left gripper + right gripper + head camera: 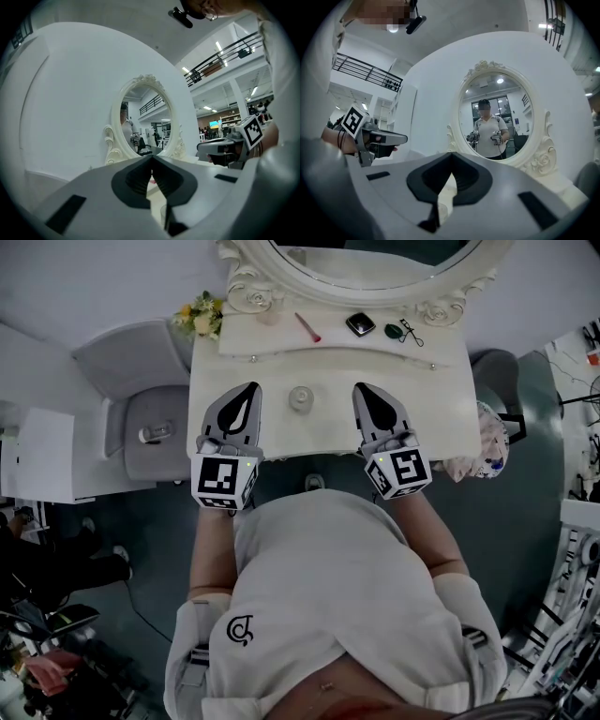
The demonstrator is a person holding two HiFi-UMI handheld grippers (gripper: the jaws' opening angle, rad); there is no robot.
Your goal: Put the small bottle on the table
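Observation:
In the head view a small pale round bottle (300,397) stands upright on the white vanity table (441,399), near its front edge. My left gripper (253,387) hovers just left of the bottle and my right gripper (360,389) just right of it, both apart from it. Both point toward the mirror. In the left gripper view the left gripper (151,157) has its jaws pressed together with nothing between them. The right gripper (451,154) looks the same in its own view, shut and empty.
An oval ornate mirror (375,263) rises at the table's back. Before it lie a pink stick (307,327), a black compact (360,323), a green item (392,331) and an eyelash curler (410,331). Yellow flowers (202,315) sit at the back left corner. A grey chair (141,399) stands left, patterned cloth (487,448) right.

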